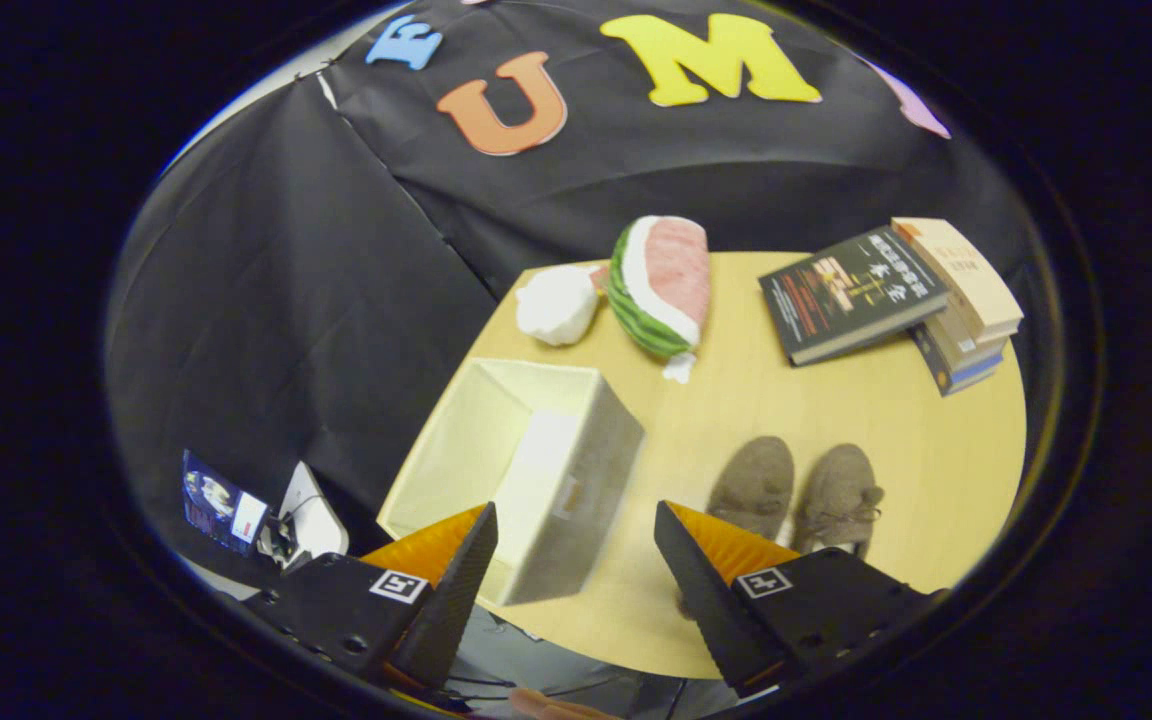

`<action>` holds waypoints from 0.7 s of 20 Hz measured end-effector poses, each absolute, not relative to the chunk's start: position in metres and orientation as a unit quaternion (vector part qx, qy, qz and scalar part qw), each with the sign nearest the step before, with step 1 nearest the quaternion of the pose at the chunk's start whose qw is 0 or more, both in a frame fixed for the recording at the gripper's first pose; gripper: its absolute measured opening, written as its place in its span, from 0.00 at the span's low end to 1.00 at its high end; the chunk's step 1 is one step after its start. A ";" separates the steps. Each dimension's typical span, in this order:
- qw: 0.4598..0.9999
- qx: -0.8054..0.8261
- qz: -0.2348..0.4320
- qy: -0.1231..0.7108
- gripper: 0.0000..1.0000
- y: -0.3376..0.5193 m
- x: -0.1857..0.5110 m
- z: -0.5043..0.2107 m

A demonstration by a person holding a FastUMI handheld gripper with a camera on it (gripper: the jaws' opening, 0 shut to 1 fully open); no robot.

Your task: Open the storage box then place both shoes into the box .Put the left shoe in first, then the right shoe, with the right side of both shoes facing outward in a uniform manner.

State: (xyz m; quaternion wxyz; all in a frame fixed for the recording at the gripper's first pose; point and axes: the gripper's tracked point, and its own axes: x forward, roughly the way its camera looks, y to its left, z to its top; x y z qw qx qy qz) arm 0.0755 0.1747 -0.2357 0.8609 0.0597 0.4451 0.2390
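Above the round wooden bench (836,420) I am hovering with my jaws (576,560) spread wide and gripping nothing; the near corner of the storage box (526,470) is sitting just ahead of and between my fingertips, the pale box lying with its top open and its inside bare; the pair of shoes (796,490) is standing on the bench to the right of the box and apart from it, the left shoe (754,485) just beyond my right finger and the right shoe (841,495) touching or nearly touching it on its far side, both brownish and fuzzy, the right one showing a tied lace; farther across the bench a watermelon-slice plush (661,285) is lying beside a white crumpled lump (558,303); a dark book (851,290) is leaning against a stack of books (966,310) at the far right rim; off the bench, below and left of the box, a white device (311,515) and a small printed card (221,505) are lying near the black cloth wall (286,300).
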 end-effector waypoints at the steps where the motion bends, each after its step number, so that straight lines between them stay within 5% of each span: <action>1: 0.859 0.060 0.228 0.455 0.96 0.154 0.072 -0.249; 9: 0.826 0.057 0.178 0.533 0.94 0.083 0.071 -0.351; 10: 0.821 0.057 0.175 0.540 0.83 0.082 0.073 -0.360; 13: 0.816 0.034 0.157 0.555 0.78 0.077 0.078 -0.387; 14: 0.818 0.026 0.145 0.557 0.70 0.072 0.081 -0.393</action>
